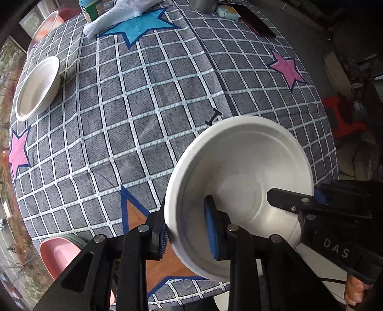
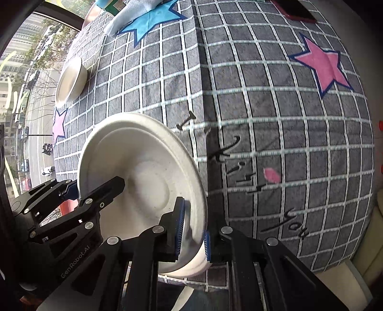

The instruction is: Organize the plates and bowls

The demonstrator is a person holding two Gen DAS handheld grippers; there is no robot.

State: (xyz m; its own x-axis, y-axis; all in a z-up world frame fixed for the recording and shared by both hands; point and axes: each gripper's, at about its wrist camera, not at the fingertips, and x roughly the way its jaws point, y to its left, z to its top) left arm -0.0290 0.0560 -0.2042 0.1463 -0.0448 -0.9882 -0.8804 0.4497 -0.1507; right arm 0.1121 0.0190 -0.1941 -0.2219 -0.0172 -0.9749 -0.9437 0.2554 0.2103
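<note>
A white paper bowl (image 1: pixel 241 172) is held tilted above the near edge of the table, and both grippers grip its rim. My left gripper (image 1: pixel 188 230) is shut on its left rim. My right gripper (image 2: pixel 193 230) is shut on its right rim; it also shows in the left wrist view (image 1: pixel 290 199). The same bowl shows in the right wrist view (image 2: pixel 143 172). A second white bowl (image 1: pixel 38 85) stands upright at the table's far left, also in the right wrist view (image 2: pixel 70 79). A pink bowl (image 1: pixel 61 254) nests in a green one at the near left edge.
The table carries a grey checked cloth (image 1: pixel 143 100) with stars. At the far edge lie a white towel (image 1: pixel 115 16), a green can (image 1: pixel 92 8), a metal cup (image 1: pixel 203 4), a dark phone (image 1: pixel 256 21) and a pink plate (image 1: pixel 44 26). A window is to the left.
</note>
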